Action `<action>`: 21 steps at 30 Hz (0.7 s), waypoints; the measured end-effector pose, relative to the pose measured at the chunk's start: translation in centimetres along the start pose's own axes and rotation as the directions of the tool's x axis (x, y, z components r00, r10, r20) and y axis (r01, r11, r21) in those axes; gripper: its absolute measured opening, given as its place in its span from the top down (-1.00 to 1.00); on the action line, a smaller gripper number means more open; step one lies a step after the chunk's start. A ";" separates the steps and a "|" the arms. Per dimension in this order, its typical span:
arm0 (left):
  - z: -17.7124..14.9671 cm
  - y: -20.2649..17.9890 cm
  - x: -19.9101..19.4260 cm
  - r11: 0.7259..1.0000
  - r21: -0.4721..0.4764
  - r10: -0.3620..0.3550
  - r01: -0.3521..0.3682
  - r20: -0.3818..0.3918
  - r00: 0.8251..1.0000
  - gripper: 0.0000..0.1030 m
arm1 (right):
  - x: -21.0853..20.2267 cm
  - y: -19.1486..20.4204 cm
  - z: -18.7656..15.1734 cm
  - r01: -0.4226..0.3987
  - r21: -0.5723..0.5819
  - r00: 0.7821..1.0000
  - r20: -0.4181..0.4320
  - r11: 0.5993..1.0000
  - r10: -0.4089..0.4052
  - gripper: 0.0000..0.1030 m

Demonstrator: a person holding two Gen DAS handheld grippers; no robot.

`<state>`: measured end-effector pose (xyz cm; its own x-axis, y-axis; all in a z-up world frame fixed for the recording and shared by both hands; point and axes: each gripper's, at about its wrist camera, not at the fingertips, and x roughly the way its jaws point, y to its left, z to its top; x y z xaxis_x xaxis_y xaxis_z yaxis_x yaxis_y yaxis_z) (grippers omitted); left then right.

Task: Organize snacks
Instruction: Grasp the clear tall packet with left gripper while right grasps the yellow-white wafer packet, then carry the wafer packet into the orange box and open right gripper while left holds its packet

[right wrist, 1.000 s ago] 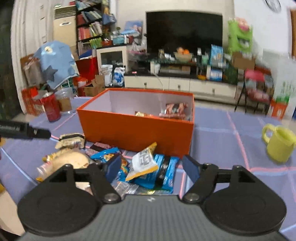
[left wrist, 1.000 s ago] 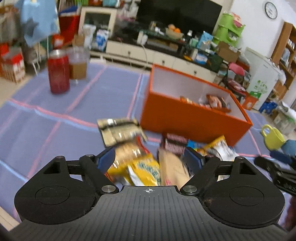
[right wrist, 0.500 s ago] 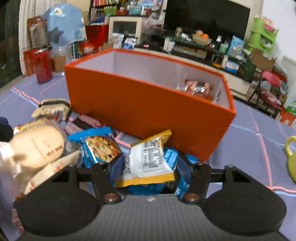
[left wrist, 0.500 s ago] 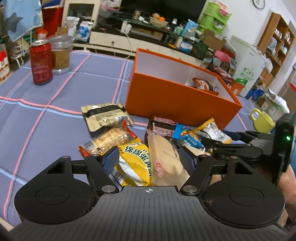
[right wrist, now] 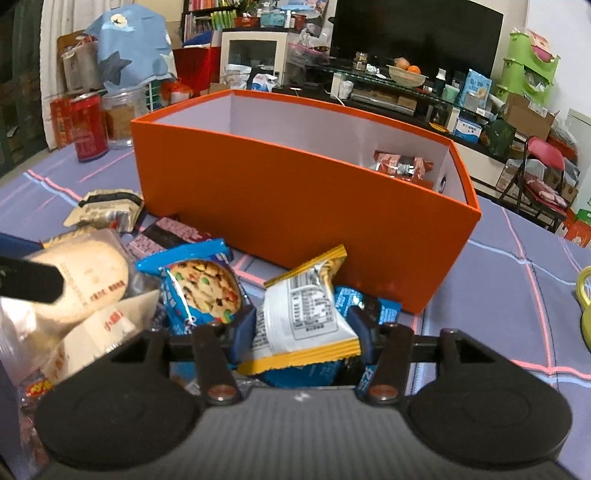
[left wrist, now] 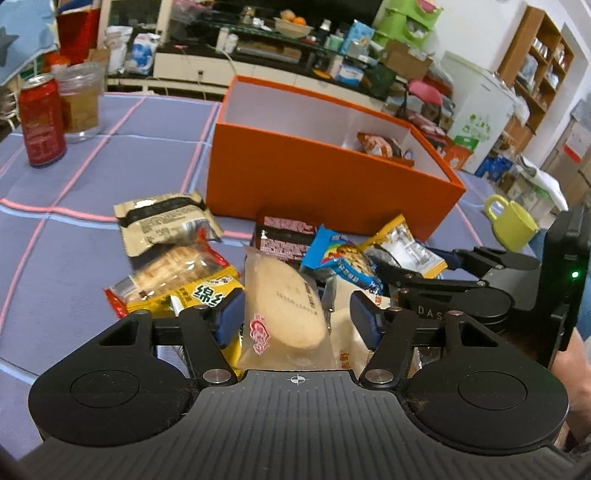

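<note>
Only 1 red packet [right wrist: 400,164] lies in the orange box [right wrist: 295,206]; the heap sits just before it. Right claw [right wrist: 301,330] pinches the yellow-edged packet [right wrist: 306,314] — left claw [left wrist: 295,319], just closing, straddles a pale bun pack [left wrist: 282,299].

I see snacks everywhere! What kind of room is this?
Most likely a home living room: a big television on a low cabinet, a bookshelf, and a fruit bowl nearby.

1. Box [right wrist: 295,199]: orange outside, white inside.
2. Tablecloth [left wrist: 92,155] under box: lilac, pink grid lines.
3. Mug [left wrist: 511,223] right of box: yellow-green.
4. Can [left wrist: 41,120] left of box: red.
</note>
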<state>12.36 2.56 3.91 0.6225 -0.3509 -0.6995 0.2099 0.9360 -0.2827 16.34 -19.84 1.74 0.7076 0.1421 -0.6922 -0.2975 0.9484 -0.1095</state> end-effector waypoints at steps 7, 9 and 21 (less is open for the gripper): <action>-0.2 0.1 0.7 0.999 -0.030 -0.028 0.027 -0.024 0.999 1.00 | 0.0 0.2 0.1 0.011 0.004 1.000 -0.002 1.000 -0.011 -0.08; -0.3 -0.4 0.6 1.000 -0.003 -0.011 0.011 -0.016 1.000 1.00 | -0.1 0.4 0.0 0.015 0.002 1.000 0.000 1.000 -0.015 -0.03; -0.2 -1.5 -1.9 0.994 0.092 0.048 -0.057 0.096 0.994 1.00 | -1.3 0.2 0.3 0.045 -0.015 0.999 0.021 0.999 -0.045 0.09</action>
<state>10.73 1.82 5.48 0.7015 -0.3010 -0.6460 0.2428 0.9532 -0.1804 15.60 -19.75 2.85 0.7338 0.1054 -0.6711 -0.2748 0.9495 -0.1513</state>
